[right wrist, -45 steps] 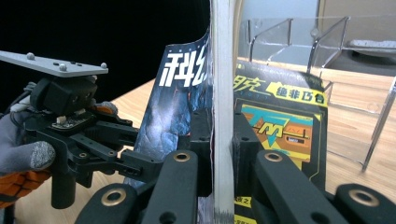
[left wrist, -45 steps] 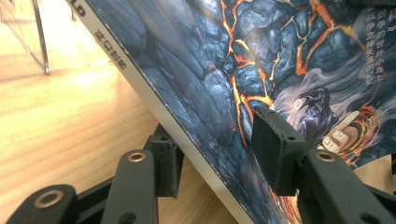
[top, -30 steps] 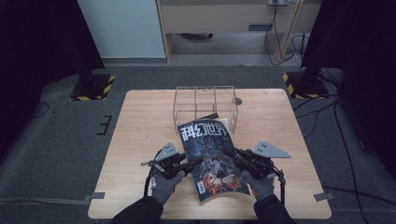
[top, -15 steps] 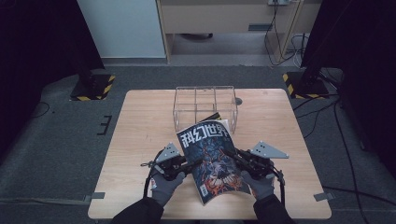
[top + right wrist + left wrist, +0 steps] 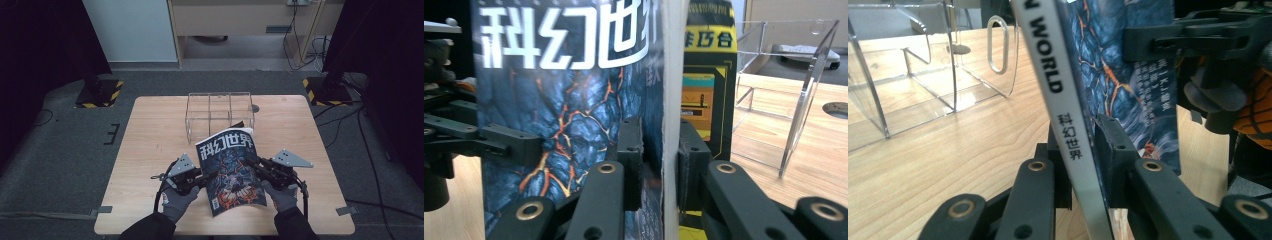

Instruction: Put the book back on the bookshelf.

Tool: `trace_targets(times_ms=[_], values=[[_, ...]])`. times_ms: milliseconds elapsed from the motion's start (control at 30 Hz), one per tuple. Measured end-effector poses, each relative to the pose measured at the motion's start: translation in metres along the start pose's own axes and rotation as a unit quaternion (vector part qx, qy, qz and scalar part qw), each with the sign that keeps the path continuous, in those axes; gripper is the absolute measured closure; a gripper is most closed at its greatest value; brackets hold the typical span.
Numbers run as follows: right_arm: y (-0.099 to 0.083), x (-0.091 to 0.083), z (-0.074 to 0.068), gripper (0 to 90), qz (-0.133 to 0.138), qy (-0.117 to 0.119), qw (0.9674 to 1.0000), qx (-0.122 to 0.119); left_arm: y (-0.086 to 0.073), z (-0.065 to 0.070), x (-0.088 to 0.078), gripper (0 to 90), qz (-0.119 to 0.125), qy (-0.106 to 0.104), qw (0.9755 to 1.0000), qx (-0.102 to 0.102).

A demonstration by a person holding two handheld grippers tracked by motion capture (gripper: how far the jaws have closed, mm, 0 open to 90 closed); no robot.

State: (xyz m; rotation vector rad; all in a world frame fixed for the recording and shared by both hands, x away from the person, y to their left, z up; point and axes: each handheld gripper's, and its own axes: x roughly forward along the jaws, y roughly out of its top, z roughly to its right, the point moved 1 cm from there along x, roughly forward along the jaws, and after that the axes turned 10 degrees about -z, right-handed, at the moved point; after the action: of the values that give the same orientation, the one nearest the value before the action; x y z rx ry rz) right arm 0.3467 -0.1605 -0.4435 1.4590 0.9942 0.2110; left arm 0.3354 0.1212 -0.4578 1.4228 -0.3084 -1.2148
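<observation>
Magazine (image 5: 231, 170) tilted upward since before, clear organizer (image 5: 220, 114) just beyond

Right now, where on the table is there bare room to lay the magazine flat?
Bare wood lies left of the clear box and left tongs, and right of the box. The near middle is crowded: both tongs grip the magazine.

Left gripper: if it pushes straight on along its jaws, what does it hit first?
Likely the right gripper. The left gripper, shut on the magazine spine, points across the cover at it; the clear organizer sits off-line. Depth unclear.
</observation>
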Motion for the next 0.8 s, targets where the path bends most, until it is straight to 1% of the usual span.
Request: trace_targets(times_ms=[133, 300, 367, 467, 567, 600, 767, 800], values=[[-0.001, 0.0, 0.004, 69.5, 0.0, -0.004, 1.0, 0.005, 0.002, 0.002, -0.002, 79.5, 0.002, -0.002, 1.0, 0.007], [-0.001, 0.002, 0.009, 56.7, 0.005, -0.013, 0.9999, 0.003, 0.003, 0.004, -0.003, 80.3, 0.005, -0.008, 0.9999, 0.012], [-0.001, 0.001, 0.01, 52.2, 0.008, -0.018, 0.9998, 0.007, 0.004, 0.006, -0.002, 80.6, 0.007, -0.01, 0.9998, 0.015], [-0.001, 0.001, 0.013, 45.7, 0.014, -0.025, 0.9996, 0.004, 0.005, 0.009, -0.003, 80.9, 0.004, -0.011, 0.9995, 0.028], [-0.002, 0.002, 0.017, 42.8, 0.016, -0.036, 0.9992, 0.001, 0.006, 0.012, -0.002, 81.4, 0.003, -0.014, 0.9992, 0.036], [-0.003, 0.002, 0.018, 42.8, 0.017, -0.04, 0.9991, 0.0, 0.006, 0.012, -0.003, 81.3, 0.002, -0.012, 0.9992, 0.039], [-0.003, -0.003, 0.025, 42.3, 0.017, -0.056, 0.9983, 0.002, 0.007, 0.01, -0.005, 80.8, 0.003, -0.008, 0.9993, 0.036], [-0.004, -0.003, 0.026, 42.5, 0.018, -0.059, 0.9981, 0.007, 0.007, 0.009, -0.006, 81.0, 0.002, -0.008, 0.9993, 0.035]])
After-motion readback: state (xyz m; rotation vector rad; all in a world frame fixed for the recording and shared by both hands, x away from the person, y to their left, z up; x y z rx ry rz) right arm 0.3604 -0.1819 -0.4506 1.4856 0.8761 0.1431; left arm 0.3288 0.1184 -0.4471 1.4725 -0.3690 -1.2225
